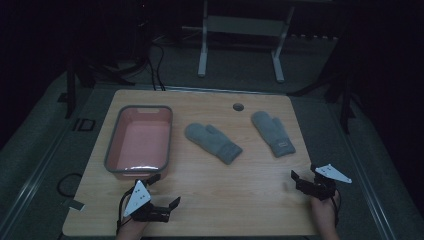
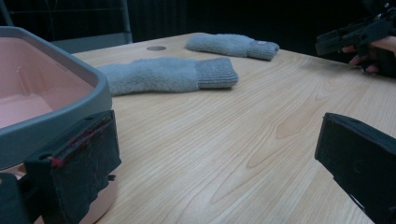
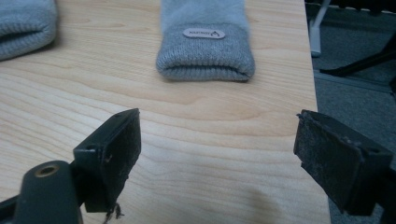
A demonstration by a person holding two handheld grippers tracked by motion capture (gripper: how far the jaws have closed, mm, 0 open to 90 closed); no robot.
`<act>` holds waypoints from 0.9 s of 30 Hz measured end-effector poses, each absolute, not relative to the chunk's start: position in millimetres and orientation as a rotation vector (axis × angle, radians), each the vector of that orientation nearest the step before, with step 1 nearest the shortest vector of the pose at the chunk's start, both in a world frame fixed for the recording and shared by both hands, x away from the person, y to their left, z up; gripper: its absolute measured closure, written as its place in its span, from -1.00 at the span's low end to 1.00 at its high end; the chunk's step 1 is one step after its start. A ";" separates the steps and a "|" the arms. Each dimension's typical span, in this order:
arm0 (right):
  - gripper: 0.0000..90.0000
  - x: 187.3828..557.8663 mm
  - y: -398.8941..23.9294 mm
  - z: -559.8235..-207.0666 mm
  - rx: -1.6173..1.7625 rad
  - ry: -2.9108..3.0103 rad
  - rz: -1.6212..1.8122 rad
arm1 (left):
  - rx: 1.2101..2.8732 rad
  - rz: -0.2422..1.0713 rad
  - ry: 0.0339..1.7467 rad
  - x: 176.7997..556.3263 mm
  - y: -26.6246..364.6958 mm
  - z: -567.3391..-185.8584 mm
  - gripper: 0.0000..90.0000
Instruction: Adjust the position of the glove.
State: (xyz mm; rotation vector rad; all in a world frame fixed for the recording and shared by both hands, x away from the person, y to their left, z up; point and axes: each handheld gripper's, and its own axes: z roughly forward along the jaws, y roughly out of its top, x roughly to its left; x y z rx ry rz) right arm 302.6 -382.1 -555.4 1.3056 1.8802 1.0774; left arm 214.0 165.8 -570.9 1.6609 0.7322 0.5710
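Two grey knitted mittens, the left mitten [image 1: 212, 142] and the labelled right mitten [image 1: 273, 133], lie flat mid-table with ribbed cuffs toward the person, beside the pink tub [image 1: 112, 147], while left gripper [image 1: 164, 191] and right gripper [image 1: 303, 172] stand wide open, empty.

High view looks down; both gripper views skim low, sharing the mittens [image 1: 272, 132].

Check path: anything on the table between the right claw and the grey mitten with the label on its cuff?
Nothing visible. The right claw is open and empty, and bare wooden table lies between it and the cuff of the labelled mitten. The other mitten lies off to the left, clear of that line.
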 end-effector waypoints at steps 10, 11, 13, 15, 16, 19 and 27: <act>-0.67 312.4 -379.1 -550.5 1.352 1.972 1.089 | 1.666 0.529 0.712 215.6 168.2 -571.7 -0.99; -0.67 314.8 -378.6 -549.2 1.358 2.005 1.121 | 1.663 0.529 0.712 215.5 168.4 -571.3 -0.99; -0.67 318.0 -376.2 -547.4 1.344 2.046 1.118 | 1.656 0.530 0.712 215.3 169.0 -570.7 -0.99; -0.67 322.5 -371.3 -543.9 1.305 2.100 1.112 | 1.655 0.526 0.715 215.2 169.5 -570.4 -0.99; -0.67 324.0 -369.3 -542.5 1.296 2.111 1.101 | 1.654 0.529 0.713 215.0 169.7 -570.2 -0.99; -0.70 330.6 -362.6 -537.0 1.275 2.143 1.110 | 1.657 0.530 0.714 214.2 169.7 -569.7 -0.99; -0.69 352.8 -338.2 -524.1 1.223 2.195 1.101 | 1.678 0.525 0.706 214.8 168.7 -570.9 -0.99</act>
